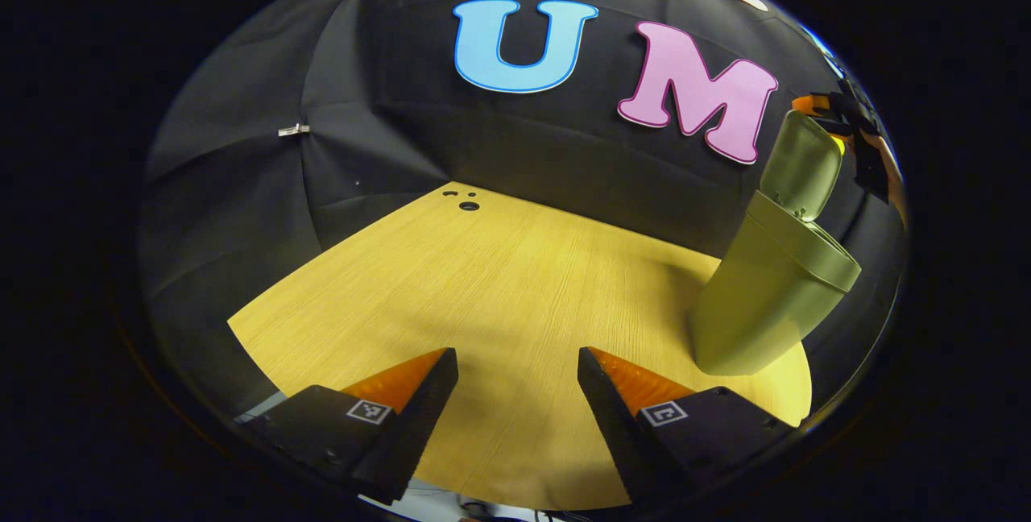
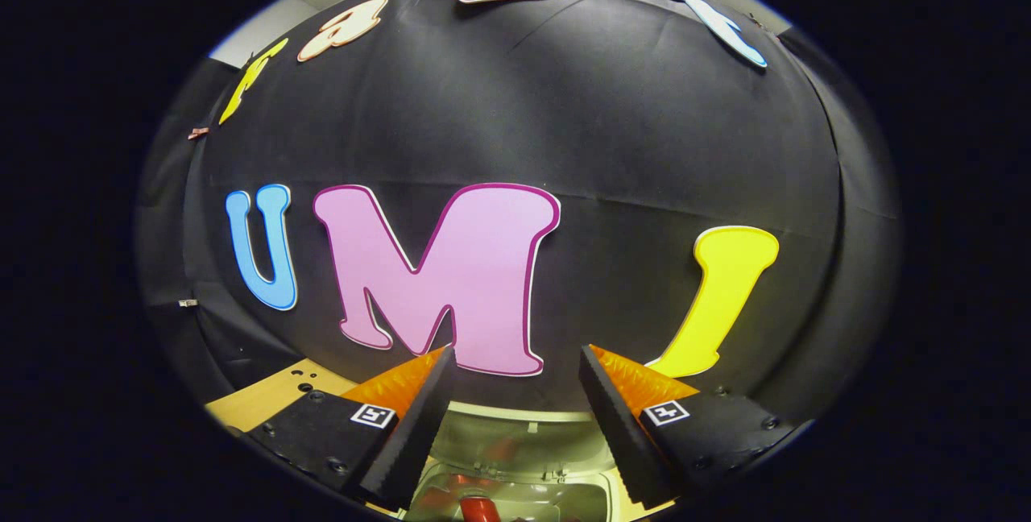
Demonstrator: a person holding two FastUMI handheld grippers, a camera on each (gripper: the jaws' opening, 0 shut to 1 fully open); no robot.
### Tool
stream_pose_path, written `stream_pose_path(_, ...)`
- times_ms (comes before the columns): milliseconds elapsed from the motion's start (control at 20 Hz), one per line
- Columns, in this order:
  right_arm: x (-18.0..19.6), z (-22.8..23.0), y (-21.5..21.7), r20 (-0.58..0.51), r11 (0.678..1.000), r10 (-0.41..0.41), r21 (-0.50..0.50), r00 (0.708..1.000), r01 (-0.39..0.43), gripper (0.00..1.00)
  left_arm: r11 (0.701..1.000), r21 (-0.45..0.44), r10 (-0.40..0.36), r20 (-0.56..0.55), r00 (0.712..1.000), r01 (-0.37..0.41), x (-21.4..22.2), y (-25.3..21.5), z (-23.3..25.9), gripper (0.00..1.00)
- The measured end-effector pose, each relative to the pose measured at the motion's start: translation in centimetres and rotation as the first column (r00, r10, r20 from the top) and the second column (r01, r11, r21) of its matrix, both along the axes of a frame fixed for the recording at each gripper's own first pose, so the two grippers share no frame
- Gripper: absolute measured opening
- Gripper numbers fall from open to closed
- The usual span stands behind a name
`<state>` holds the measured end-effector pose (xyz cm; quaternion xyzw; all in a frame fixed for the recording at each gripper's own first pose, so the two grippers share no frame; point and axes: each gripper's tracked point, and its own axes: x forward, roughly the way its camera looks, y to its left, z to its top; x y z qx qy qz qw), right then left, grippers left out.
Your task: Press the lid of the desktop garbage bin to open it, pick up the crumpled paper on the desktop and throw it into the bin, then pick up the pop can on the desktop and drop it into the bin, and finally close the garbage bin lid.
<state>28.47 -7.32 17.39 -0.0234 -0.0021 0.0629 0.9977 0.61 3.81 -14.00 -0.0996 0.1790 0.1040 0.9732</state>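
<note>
**Right gripper view: can in the bin, lid left to close**

Right gripper view looks along the right gripper (image 2: 515, 393), whose fingers stand wide apart with nothing between them and nothing touching them. Just below and beyond the fingertips lies the open mouth of the bin (image 2: 515, 425), so the gripper hangs directly over it, the natural spot for a drop. Down inside, something red shows at the bottom edge of the view, most likely the can (image 2: 477, 508); reddish glints on the inner wall look like its reflection. Whether the paper lies in there too, I cannot tell. A strip of tabletop (image 2: 258, 401) shows past the left finger, with the booth wall behind.

From the left gripper view, the left gripper (image 1: 517, 393) hovers over the near edge of the tabletop (image 1: 483, 280), its fingers equally wide apart and empty. It seems parked clear of the work, leaving the bin to the other hand. Beyond it the wood is bare of paper and can. The bin (image 1: 765, 288) stands toward the tabletop's right edge, its lid (image 1: 801, 163) tipped up and back. Part of a far gripper shows at the view's edge behind the lid.

Judging by this, both drops look done and closing the lid remains.
</note>
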Motion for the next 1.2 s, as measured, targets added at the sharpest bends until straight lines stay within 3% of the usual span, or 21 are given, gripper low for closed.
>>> stream_pose_path(750,-11.7,-8.7,-0.9,-0.108,0.992,-0.114,-0.062,0.988,0.108,0.98,0.973,0.060,-0.223,0.003,0.975,0.222,-1.7,1.0,-0.7,0.96)
stream_pose_path(1200,-14.3,-15.9,-0.8,-0.215,0.990,-0.140,-0.049,0.966,0.132,0.98,0.970,0.061,-0.237,0.010,0.972,0.236,-4.2,1.6,-1.2,0.96)
